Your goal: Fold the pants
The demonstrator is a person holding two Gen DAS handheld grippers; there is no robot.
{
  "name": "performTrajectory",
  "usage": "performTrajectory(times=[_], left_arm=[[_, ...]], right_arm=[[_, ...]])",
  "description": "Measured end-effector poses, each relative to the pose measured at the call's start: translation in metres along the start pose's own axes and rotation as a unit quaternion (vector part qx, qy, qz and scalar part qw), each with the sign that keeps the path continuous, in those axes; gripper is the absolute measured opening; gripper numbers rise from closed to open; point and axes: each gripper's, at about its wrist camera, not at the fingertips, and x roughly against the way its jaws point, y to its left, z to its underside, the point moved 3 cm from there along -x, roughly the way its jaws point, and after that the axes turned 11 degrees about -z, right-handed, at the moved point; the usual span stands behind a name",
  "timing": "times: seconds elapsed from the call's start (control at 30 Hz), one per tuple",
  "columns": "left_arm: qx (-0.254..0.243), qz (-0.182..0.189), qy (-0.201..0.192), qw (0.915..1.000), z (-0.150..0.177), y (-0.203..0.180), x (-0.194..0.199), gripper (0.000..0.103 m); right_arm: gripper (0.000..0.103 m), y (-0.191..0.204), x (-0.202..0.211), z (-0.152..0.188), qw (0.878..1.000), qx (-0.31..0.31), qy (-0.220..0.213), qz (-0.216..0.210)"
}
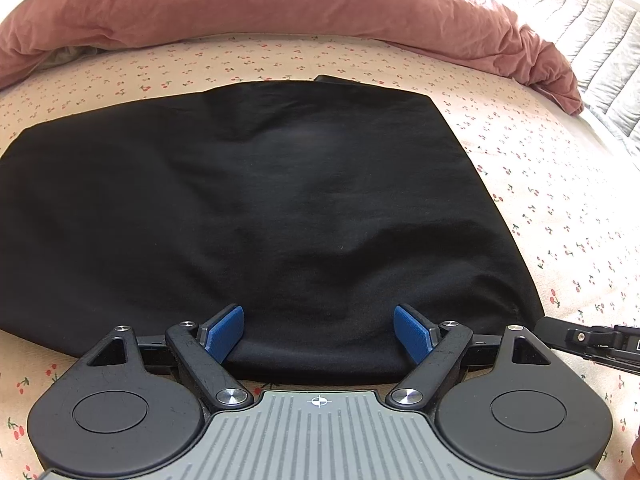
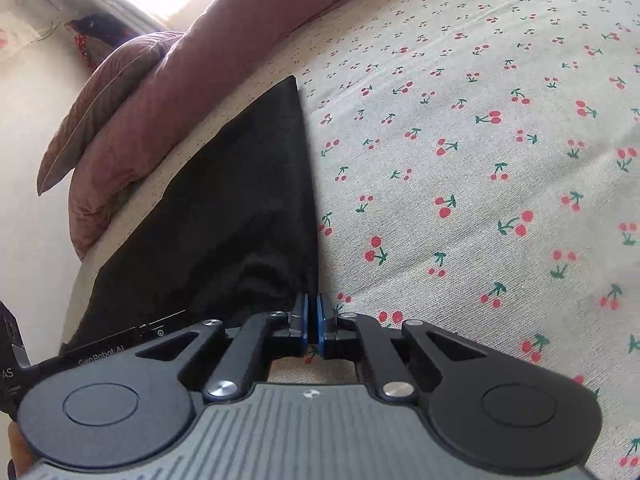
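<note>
Lying flat on the cherry-print sheet (image 1: pixel 540 184), the black pants (image 1: pixel 256 208) are folded into a wide block, filling the middle of the left view. Left gripper (image 1: pixel 319 334) sits at 6 o'clock with its blue pads spread wide over the near edge of the pants. Right gripper (image 2: pixel 312 326) has its pads almost together, a thin gap showing sheet, right at the pants' corner. Pink duvet (image 1: pixel 280 4) is bunched up at 12 o'clock.

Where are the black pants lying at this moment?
The black pants lie flat on the cherry-print sheet, in front of the pink duvet; in the left wrist view their near edge sits between the open left gripper fingers.
</note>
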Motion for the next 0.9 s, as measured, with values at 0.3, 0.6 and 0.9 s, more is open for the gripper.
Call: performTrajectory(times=[0.3,0.6,0.9], left_arm=[[-0.011,0.025,0.001,0.9996,-0.003,0.001,-0.001,0.088],[0.083,0.096,-0.039,0.9912,-0.043,0.034,0.004,0.087],[0.089,0.041,-0.015,0.9950,-0.115,0.033,-0.072,0.088]], right_arm=[[0.011,-0.008,-0.005,0.003,0.998,-0.054,-0.018,-0.031],[0.000,0.012,0.003,-0.005,0.999,-0.030,-0.032,-0.023],[0.000,0.010,-0.002,-0.007,0.999,-0.037,-0.017,0.000]])
